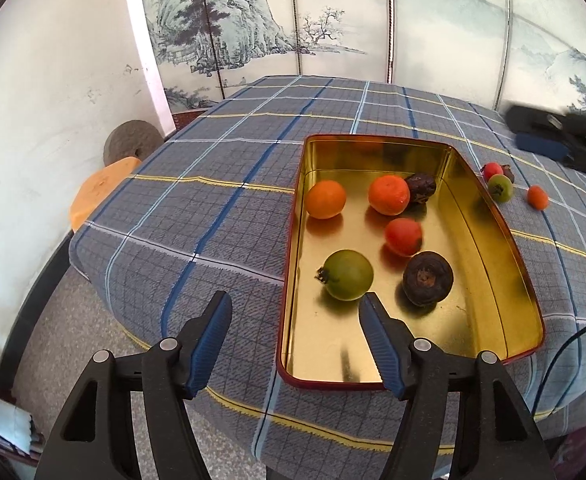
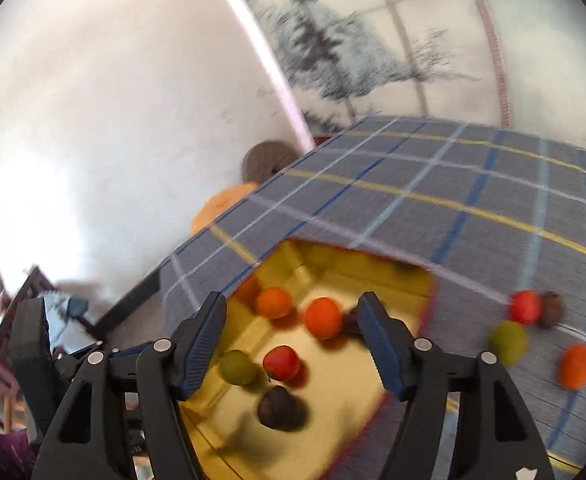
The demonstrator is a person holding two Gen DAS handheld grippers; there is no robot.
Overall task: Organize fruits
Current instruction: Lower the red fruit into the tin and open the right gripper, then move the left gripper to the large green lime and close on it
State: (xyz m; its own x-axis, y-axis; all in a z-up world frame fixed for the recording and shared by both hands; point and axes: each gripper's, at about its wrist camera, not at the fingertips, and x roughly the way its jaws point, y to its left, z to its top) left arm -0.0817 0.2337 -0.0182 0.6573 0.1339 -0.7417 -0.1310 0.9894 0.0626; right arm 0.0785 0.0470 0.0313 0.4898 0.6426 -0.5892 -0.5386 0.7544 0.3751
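A gold tin tray (image 1: 489, 216) with a red rim lies on the checked tablecloth. It holds two oranges (image 1: 326, 199), a red fruit (image 1: 403, 236), a green fruit (image 1: 349, 275) and two dark brown fruits (image 1: 428, 278). My left gripper (image 1: 296, 298) hangs open over the tray's near left edge, just short of the green fruit, with nothing in it. My right gripper (image 2: 291, 298) is open above the tray (image 2: 345, 384) and empty; this view is blurred. On the cloth right of the tray lie a red fruit (image 2: 525, 307), a dark one (image 2: 551, 309), a green one (image 2: 508, 342) and an orange one (image 2: 576, 366).
A painted folding screen (image 1: 293, 20) stands behind the table, with a white wall on the left. An orange stool (image 1: 101, 188) and a grey stone disc (image 1: 131, 140) sit beyond the table's left edge. A dark cable (image 1: 565, 356) trails over the right corner.
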